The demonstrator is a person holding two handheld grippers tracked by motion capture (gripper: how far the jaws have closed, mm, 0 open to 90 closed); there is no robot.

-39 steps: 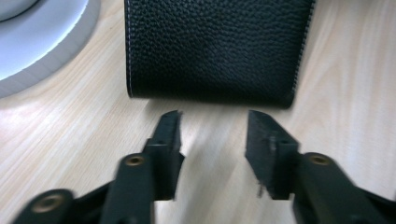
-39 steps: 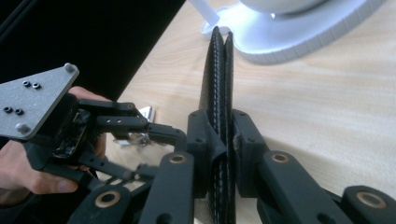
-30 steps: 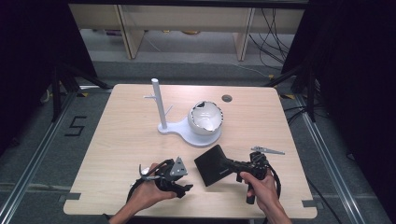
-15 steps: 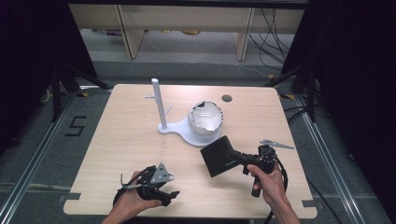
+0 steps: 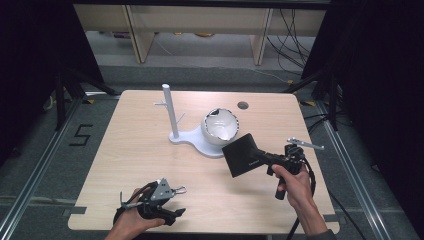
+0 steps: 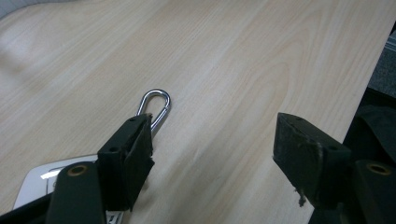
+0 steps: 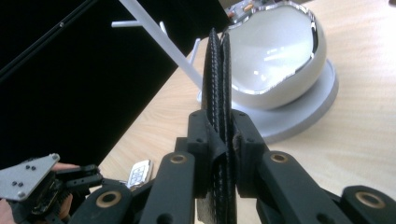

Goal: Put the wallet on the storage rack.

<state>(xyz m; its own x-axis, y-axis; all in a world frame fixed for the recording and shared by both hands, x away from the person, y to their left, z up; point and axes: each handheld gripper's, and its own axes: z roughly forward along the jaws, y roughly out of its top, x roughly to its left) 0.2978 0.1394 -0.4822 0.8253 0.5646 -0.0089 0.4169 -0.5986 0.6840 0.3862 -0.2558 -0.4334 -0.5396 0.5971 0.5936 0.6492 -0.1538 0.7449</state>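
Right gripper (image 5: 264, 159) clamps a black wallet (image 5: 242, 155) aloft beside the bowl (image 5: 220, 126); a thin edge grip, so it could slip. Left gripper (image 6: 212, 149), jaws just opened, empty, may snag the carabiner (image 6: 155, 106).

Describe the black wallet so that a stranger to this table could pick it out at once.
Start at the white stand with its upright post and glossy bowl mid-table. Just in front of the bowl, the right gripper holds up a flat black wallet by its edge. It is the only dark, square, textured thing there.
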